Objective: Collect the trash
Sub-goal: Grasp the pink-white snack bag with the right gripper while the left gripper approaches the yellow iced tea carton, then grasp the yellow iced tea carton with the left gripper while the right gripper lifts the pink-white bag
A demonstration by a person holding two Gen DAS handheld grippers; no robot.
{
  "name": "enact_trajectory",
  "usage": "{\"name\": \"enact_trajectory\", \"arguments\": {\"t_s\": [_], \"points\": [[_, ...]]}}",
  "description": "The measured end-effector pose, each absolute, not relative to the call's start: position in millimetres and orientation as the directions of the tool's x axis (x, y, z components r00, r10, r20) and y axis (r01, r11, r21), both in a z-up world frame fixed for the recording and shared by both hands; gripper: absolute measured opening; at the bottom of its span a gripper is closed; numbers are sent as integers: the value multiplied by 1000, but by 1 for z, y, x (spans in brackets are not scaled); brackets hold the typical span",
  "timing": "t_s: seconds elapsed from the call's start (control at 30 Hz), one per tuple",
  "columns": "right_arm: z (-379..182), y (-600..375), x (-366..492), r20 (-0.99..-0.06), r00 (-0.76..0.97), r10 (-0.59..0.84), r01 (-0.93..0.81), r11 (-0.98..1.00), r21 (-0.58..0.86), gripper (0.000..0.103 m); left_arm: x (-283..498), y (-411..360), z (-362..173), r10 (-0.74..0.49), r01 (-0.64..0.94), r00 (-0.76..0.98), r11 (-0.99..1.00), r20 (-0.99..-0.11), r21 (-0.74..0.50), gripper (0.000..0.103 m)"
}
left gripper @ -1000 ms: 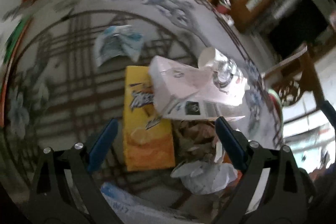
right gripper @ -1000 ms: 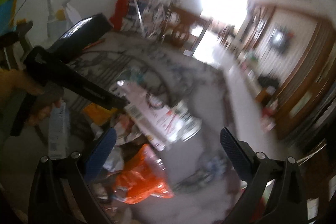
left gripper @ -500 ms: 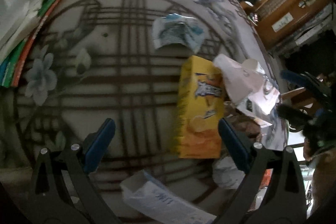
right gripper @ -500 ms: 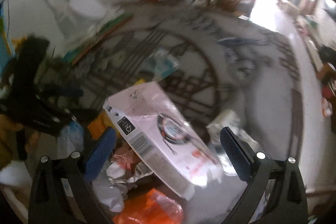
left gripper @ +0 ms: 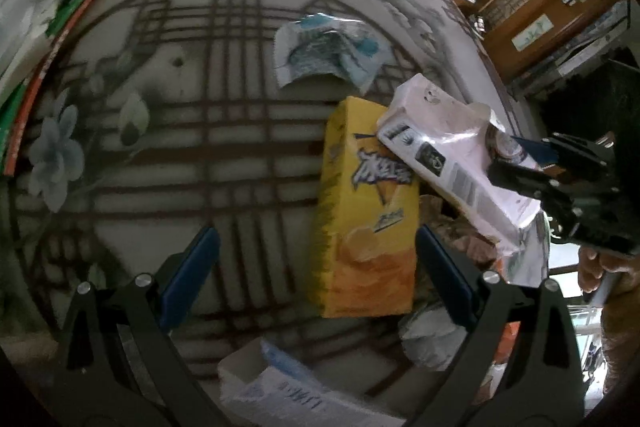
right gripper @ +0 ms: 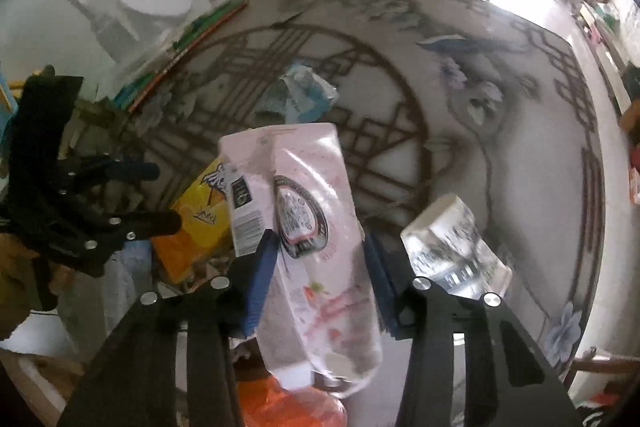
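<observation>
My right gripper [right gripper: 320, 259] is shut on a pale pink carton with a clear window [right gripper: 304, 207], gripping it by its sides. The same carton [left gripper: 448, 155] shows at the right of the left wrist view, lying over a yellow snack box [left gripper: 368, 211], with the right gripper [left gripper: 560, 179] on it. My left gripper [left gripper: 316, 267] is open and empty above the patterned table [left gripper: 160, 147], its right finger beside the yellow box. The left gripper [right gripper: 132, 195] also shows at the left of the right wrist view.
A crumpled blue and white wrapper [left gripper: 328, 47] lies farther back. A clear plastic container [right gripper: 452, 247] lies right of the carton. White crumpled paper [left gripper: 432, 339], an orange bag [right gripper: 288, 403] and a white printed box [left gripper: 288, 387] lie near me. Green and orange sheets [right gripper: 192, 35] line the left edge.
My right gripper has come down over the pink carton and closed on it. My left gripper has drawn back and to the left, away from the pile, and stays open.
</observation>
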State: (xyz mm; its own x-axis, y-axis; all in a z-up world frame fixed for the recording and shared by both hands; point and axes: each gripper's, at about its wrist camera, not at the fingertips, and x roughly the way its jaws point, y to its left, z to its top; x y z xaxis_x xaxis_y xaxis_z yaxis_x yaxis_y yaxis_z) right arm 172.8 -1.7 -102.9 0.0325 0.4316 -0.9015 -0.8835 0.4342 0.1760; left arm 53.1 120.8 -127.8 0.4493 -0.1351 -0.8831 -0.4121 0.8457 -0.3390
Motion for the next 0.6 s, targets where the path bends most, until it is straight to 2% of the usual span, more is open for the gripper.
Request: {"name": "enact_trajectory", "arguments": {"t_s": [0.3,0.4,0.53,0.6], "points": [[-94,-45,163,-879,26,477,-804,532,265,40,84,96,-139,-207,-348,411,865,-888,-363,96],[-96,-58,160,-883,31,468,-777,567,273,44,95,92,-144,-228,-346,410,857,-883,-382,95],[-102,-68,159,-889,12,459,-753,588,294,68,105,90,-146,-231,-340,403,860,-885,-380,95],[-102,-67,158,-890,9,456,-755,586,293,74,106,93,-143,-228,-349,413,855,-882,-385,95]]}}
